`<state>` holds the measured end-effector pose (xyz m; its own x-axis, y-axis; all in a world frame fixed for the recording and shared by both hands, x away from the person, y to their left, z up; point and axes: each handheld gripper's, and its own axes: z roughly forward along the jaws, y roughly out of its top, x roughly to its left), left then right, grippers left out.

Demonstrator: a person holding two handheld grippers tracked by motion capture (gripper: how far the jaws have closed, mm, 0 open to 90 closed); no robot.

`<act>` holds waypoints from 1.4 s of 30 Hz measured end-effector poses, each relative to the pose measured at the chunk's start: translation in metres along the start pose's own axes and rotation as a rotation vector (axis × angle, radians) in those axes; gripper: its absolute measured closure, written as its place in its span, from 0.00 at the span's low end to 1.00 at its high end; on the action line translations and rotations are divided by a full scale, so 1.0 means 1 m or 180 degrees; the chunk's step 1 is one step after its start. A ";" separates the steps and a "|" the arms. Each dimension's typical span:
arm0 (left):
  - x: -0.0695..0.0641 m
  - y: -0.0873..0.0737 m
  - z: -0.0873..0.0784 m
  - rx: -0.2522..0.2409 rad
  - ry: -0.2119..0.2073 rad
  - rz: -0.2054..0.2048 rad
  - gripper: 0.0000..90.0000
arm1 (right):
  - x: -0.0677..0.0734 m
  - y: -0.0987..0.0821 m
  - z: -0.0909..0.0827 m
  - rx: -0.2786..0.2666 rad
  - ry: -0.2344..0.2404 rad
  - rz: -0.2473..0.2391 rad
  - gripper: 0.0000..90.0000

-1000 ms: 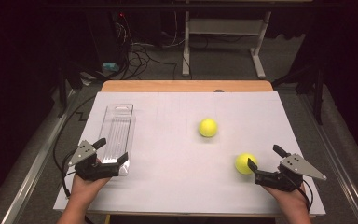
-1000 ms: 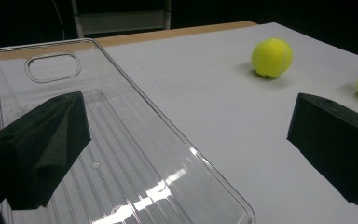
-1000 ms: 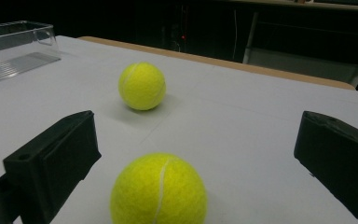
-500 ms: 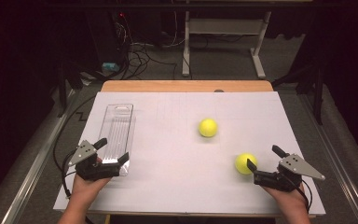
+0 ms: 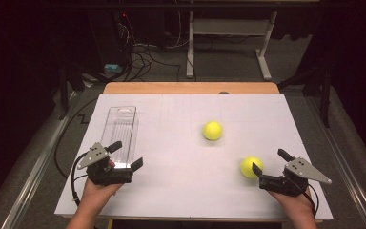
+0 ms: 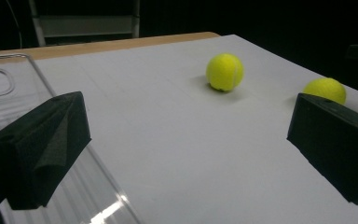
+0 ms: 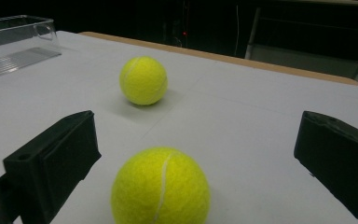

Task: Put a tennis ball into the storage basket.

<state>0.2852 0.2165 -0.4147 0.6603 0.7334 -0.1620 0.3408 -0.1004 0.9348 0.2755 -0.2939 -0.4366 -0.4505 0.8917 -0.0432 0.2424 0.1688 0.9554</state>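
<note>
On the white paper-covered table (image 5: 171, 191) lie two fuzzy yellow-green tennis balls and, toward the left, a long clear plastic tray (image 5: 120, 129) with its long axis running away from the person. The nearer tennis ball (image 5: 251, 167) sits just beyond the right gripper (image 5: 270, 162), whose black jaws stand wide apart and hold nothing; in the right gripper view this ball (image 7: 161, 189) lies low and centred between the two jaws, slightly ahead of their tips and not yet touched by either. That is the relation the coming move seems to turn on: the ball lies straight along the gripper's line of reach, so a short push forward should bring the jaws to either side of it before they close. The farther tennis ball (image 5: 213, 130) rests near the middle of the table, well apart from both grippers and beyond the nearer one as the right gripper view shows it (image 7: 143, 80). The left gripper (image 5: 128, 155), also spread open and empty, hovers over the near end of the clear tray, with one jaw above the tray's wall in the left gripper view (image 6: 9, 116). The right hand is plainly the nearer to either ball, and being round, the ball needs no particular turn of the wrist.
</note>
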 end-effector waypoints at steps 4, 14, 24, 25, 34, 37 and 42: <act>-0.011 0.002 0.008 0.0061 -0.0064 0.0091 0.00 | 0.000 0.000 0.000 -0.0001 0.0007 -0.0003 0.00; -0.034 0.004 0.032 0.0253 -0.0222 0.0241 0.00 | 0.001 0.000 0.000 0.0016 0.0015 -0.0004 0.00; -0.048 0.007 0.054 0.0464 -0.0291 0.0267 0.00 | 0.001 -0.001 0.000 0.0017 0.0017 -0.0013 0.00; -0.048 0.007 0.055 0.0509 -0.0302 0.0272 0.00 | 0.001 -0.001 -0.001 0.0017 0.0019 -0.0013 0.00; -0.049 0.003 0.069 0.0838 -0.0324 0.0226 0.04 | 0.000 -0.001 -0.001 0.0021 0.0020 -0.0016 0.00; -0.051 0.002 0.073 0.0920 -0.0293 0.0241 0.04 | 0.000 -0.002 -0.001 0.0025 0.0022 -0.0024 0.00; -0.054 -0.002 0.081 0.1147 -0.0237 0.0296 0.04 | 0.000 -0.002 -0.001 0.0037 0.0023 -0.0032 0.00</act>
<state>0.3029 0.1227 -0.4329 0.7418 0.6604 -0.1167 0.4820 -0.4040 0.7774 0.2742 -0.2945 -0.4384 -0.4591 0.8869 -0.0505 0.2478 0.1825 0.9515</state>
